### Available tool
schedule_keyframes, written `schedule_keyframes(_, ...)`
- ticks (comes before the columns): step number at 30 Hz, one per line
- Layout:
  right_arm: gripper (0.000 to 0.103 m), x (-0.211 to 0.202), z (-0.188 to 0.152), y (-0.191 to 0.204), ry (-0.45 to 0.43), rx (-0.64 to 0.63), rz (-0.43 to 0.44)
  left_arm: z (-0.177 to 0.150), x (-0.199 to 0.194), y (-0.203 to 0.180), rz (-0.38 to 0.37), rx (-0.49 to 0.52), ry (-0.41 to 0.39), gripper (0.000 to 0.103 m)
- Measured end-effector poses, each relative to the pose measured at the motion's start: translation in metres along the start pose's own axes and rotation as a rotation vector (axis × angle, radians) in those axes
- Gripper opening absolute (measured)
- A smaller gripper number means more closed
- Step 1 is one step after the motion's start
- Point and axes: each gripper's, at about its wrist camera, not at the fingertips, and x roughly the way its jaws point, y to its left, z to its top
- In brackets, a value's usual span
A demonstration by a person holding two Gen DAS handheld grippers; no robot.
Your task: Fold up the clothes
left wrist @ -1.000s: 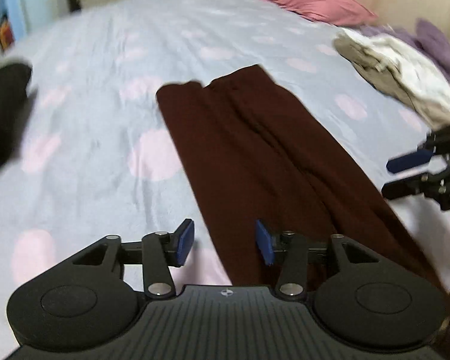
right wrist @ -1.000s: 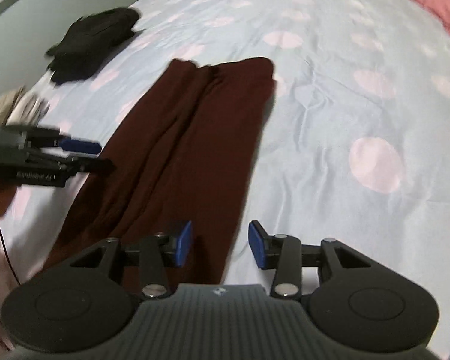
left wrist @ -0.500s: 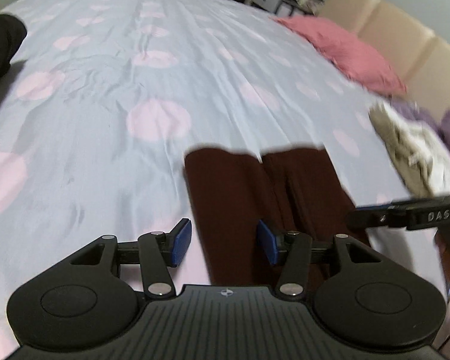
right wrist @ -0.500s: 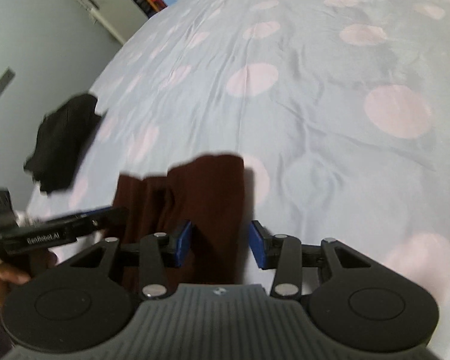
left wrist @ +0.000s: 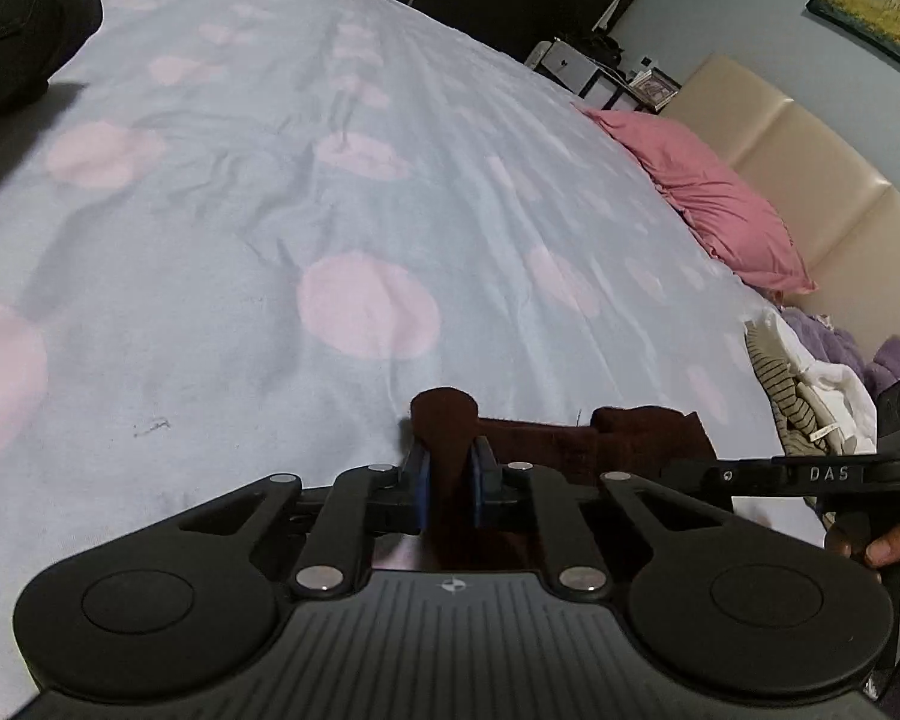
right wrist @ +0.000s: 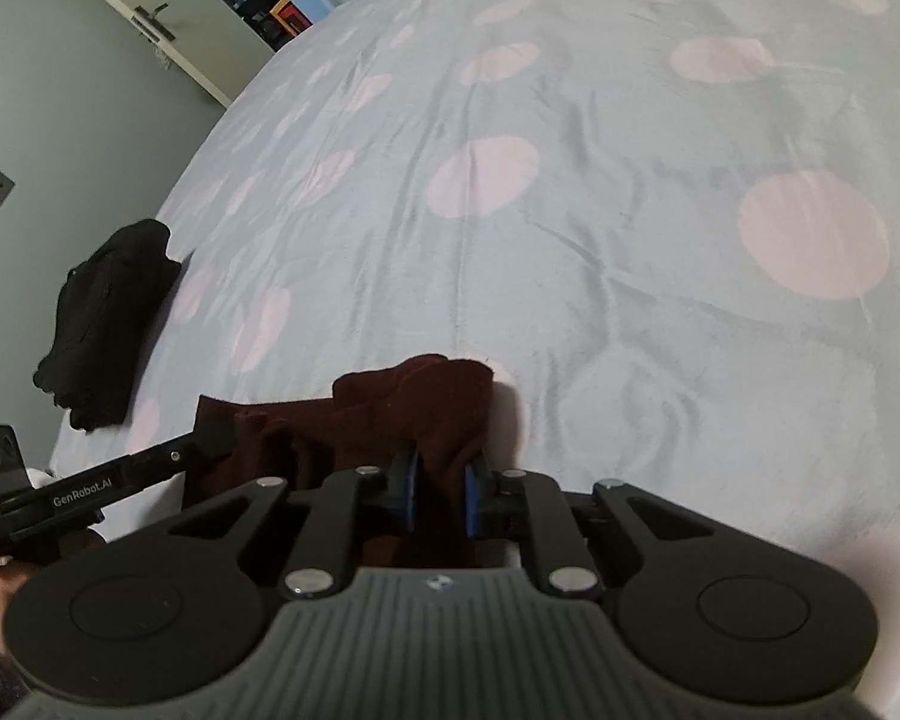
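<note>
Down at the near edge of the bed (left wrist: pixel 222 252), the dark maroon garment (left wrist: pixel 570 441) lay bunched across the pale blue sheet with its large pink dots. Both grippers had hold of it, one at each end of the edge farthest from the cameras.

The left gripper (left wrist: pixel 450 483) had its blue pads nearly together, its jaws closing on a fold of the maroon cloth, which stood up in a small hump just above the pads. In the right wrist view the same gripper (right wrist: pixel 210 441) reached in from the left, its tip against the garment's left corner.

The right gripper (right wrist: pixel 441 495) likewise pinched the cloth, jaws closing with a thick fold of the garment (right wrist: pixel 414 414) pressed between the narrow gap of the pads. In the left wrist view it (left wrist: pixel 678 471) came in from the right side, held by a hand (left wrist: pixel 882 543) whose fingers showed at the frame's edge.

Between the two grips the fabric ran in a low, rumpled band on the sheet.

Elsewhere, a black garment (right wrist: pixel 105 324) lay near the bed's far left edge, well apart from the maroon one. A pink pillow (left wrist: pixel 708 198) rested against the cream headboard (left wrist: pixel 810 168), and a heap of striped, white and purple clothes (left wrist: pixel 810 384) sat just below it.
</note>
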Motion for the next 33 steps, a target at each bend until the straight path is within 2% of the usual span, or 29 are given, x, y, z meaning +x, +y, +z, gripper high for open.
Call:
schedule_keyframes(3, 0.035, -0.001, 0.003, 0.003, 0.002, -0.012, -0.005, 0.002, 0.004, -0.011, 0.029, 0.045, 0.005, 0.014)
schedule_keyframes(4, 0.046, -0.003, 0.005, 0.003, -0.009, -0.020, -0.009, 0.002, 0.005, -0.016, 0.042, 0.068, 0.009, 0.016)
schedule_keyframes(6, 0.048, -0.006, 0.009, 0.002, -0.030, -0.036, -0.016, 0.005, 0.005, -0.018, 0.043, 0.065, 0.016, 0.027)
schedule_keyframes(8, 0.048, -0.002, 0.009, 0.000, -0.019, -0.020, -0.001, 0.008, 0.001, -0.013, 0.034, 0.026, -0.004, 0.052)
schedule_keyframes(9, 0.048, 0.000, 0.009, 0.000, -0.016, -0.015, 0.007, 0.009, 0.001, -0.011, 0.041, 0.012, -0.019, 0.053)
schedule_keyframes(12, 0.045, 0.006, 0.008, 0.001, -0.011, 0.000, 0.029, 0.009, 0.008, -0.012, 0.048, 0.013, -0.012, 0.053)
schedule_keyframes(13, 0.036, 0.006, 0.007, 0.003, -0.020, -0.010, 0.020, 0.008, 0.010, -0.014, 0.046, 0.022, -0.010, 0.052)
schedule_keyframes(15, 0.029, 0.004, 0.008, 0.005, -0.030, -0.018, 0.028, 0.007, 0.012, -0.021, 0.045, 0.055, -0.005, 0.049)
schedule_keyframes(17, 0.024, -0.001, 0.009, 0.008, -0.039, -0.030, 0.040, 0.006, 0.012, -0.026, 0.037, 0.078, -0.007, 0.029)
schedule_keyframes(19, 0.023, -0.009, 0.009, 0.012, -0.049, -0.053, 0.050, 0.008, 0.008, -0.027, 0.018, 0.080, -0.016, 0.018)
schedule_keyframes(23, 0.023, -0.038, 0.010, 0.021, -0.073, -0.119, 0.081, 0.015, -0.010, -0.032, -0.034, 0.095, -0.045, 0.015)
schedule_keyframes(33, 0.023, -0.117, -0.013, 0.058, -0.126, -0.347, 0.203, 0.014, -0.092, -0.065, -0.120, 0.265, -0.136, 0.015)
